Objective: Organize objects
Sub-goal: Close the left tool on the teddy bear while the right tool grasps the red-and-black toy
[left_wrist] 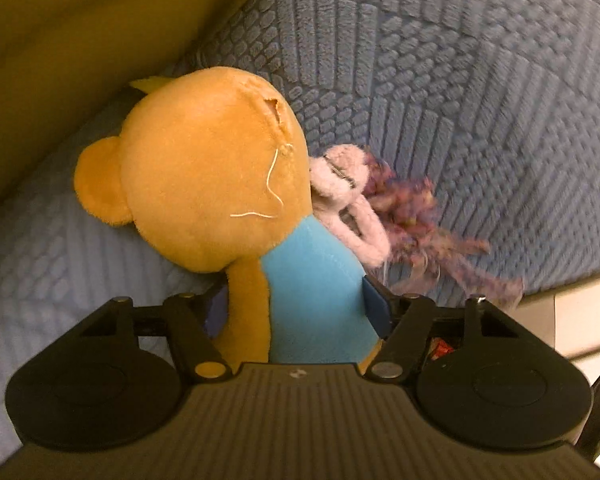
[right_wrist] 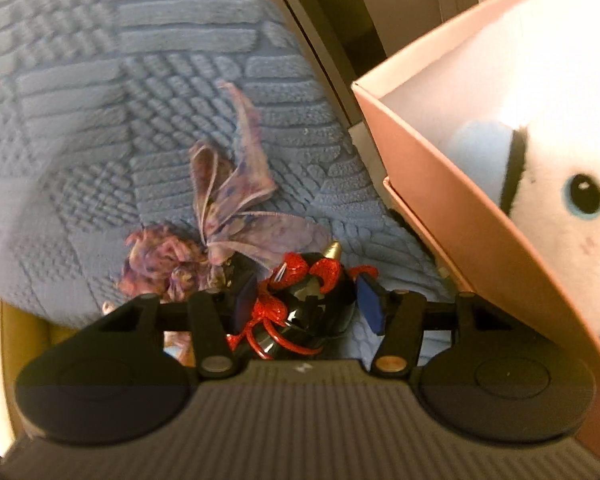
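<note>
R gripper (right_wrist: 306, 306) clamps black-red ornament (right_wrist: 300, 304); pink box (right_wrist: 432, 184) beside w/ plush (right_wrist: 560, 216).

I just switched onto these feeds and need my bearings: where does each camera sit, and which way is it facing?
Left wrist: sits on the left hand-held gripper, looking down along its fingers at an orange plush bear between them, on a blue quilt.
Right wrist: sits on the right hand-held gripper, looking down at a black ornament with red ribbon between its fingers; a pink box holding a white plush is to the right.
Shared: the quilt and the purple frilly toy. No hand or sleeve shows.
</note>
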The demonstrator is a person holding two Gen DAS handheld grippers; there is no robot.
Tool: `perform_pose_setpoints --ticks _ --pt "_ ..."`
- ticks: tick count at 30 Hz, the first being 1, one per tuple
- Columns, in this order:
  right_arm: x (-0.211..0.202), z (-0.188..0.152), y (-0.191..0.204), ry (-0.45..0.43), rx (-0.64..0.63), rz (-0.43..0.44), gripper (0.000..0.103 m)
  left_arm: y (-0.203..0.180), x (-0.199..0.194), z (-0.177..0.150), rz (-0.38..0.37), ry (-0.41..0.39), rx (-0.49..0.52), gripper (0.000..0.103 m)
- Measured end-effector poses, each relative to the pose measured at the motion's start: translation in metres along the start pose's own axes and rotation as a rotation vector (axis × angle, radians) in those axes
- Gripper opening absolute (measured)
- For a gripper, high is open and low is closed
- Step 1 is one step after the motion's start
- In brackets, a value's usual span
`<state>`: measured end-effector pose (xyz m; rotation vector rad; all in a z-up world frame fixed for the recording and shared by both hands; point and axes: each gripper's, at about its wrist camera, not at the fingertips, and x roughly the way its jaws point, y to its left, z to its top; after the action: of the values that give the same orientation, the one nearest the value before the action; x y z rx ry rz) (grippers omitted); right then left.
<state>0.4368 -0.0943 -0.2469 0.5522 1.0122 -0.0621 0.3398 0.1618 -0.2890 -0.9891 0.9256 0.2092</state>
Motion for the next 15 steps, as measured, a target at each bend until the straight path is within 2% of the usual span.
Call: perform_pose_setpoints --ticks 4,11,13,15 --pt "-0.019 -0.011 0.005 -0.024 -0.077 -0.028 0.057 0.015 -0.016 -0.002 0.032 0.019 0.067 0.072" --pt "-0.048 -0.033 0.011 -0.065 -0.235 -0.076 0.056 0.011 -0.045 -0.03 0.079 0.046 0.199 0.072" --pt "-0.056 -0.043 0.008 -0.081 -0.282 -0.083 0.047 0.011 -0.052 -0.036 0.076 0.057 0.22 0.072" --pt "-0.059 -0.038 0.012 -0.083 -0.33 -0.089 0.047 0.012 -0.061 -0.043 0.08 0.067 0.252 0.072"
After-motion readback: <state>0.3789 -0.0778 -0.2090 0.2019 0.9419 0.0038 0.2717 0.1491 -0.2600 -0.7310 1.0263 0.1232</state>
